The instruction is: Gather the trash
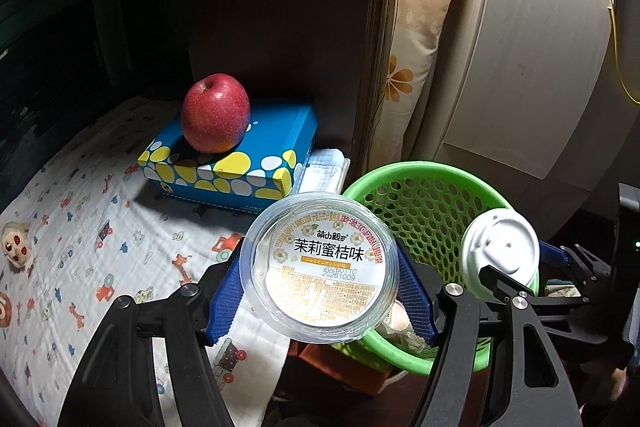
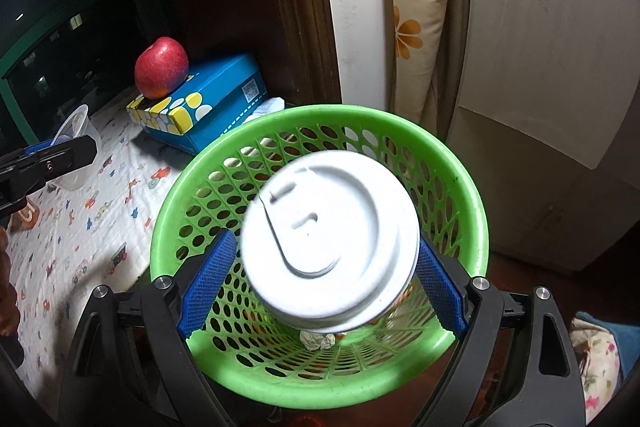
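The right hand-held gripper (image 2: 320, 267), clamped on a lidded paper cup (image 2: 330, 239), holds it directly above the green mesh wastebasket (image 2: 320, 119). The left hand-held gripper (image 1: 320, 287) grips a clear jelly cup (image 1: 320, 267) over the wastebasket's left rim, beside the bed's edge.

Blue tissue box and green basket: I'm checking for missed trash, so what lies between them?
In the left wrist view, only folded white cloth lies between the tissue box and the basket.

The green basket (image 2: 320, 379) mouth is largely blocked by the white-lidded cup (image 2: 330, 241) held above it (room shows along the far rim). The clear jelly cup (image 1: 320, 267) crowds its left edge; the blue box (image 1: 240, 155) stands behind.
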Available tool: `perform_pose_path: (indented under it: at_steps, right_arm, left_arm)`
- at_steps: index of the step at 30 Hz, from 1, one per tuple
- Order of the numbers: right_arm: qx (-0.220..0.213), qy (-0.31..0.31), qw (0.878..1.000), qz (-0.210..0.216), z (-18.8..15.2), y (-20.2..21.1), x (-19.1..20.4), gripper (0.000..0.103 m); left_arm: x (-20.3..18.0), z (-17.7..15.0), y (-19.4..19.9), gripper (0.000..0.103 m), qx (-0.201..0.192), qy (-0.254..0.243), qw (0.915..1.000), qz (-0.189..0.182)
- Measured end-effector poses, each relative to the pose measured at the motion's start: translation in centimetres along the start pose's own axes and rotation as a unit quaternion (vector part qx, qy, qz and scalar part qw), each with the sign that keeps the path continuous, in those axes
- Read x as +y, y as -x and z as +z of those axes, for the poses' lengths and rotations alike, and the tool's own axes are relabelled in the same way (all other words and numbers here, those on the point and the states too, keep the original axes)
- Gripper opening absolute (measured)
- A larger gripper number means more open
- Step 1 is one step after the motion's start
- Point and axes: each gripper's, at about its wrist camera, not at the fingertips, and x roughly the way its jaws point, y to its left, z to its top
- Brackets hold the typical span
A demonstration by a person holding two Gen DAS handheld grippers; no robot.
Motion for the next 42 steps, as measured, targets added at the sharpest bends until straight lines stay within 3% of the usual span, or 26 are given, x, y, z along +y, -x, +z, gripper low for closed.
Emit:
perform_pose_path:
  at_steps: [32,42]
  right_arm:
    - [-0.016,-0.026,0.999,0.012,-1.8,3.4,-1.7,0.089]
    - [-0.012,-0.033,0.999,0.013,-2.5,3.7,-1.9,0.089]
  left_arm:
    - [-5.2,-0.2,-4.3,0.067,0.044,-0.025,0.9979,-0.041]
    - [-5.3,-0.5,-3.9,0.075,0.040,-0.024,0.9981,-0.039]
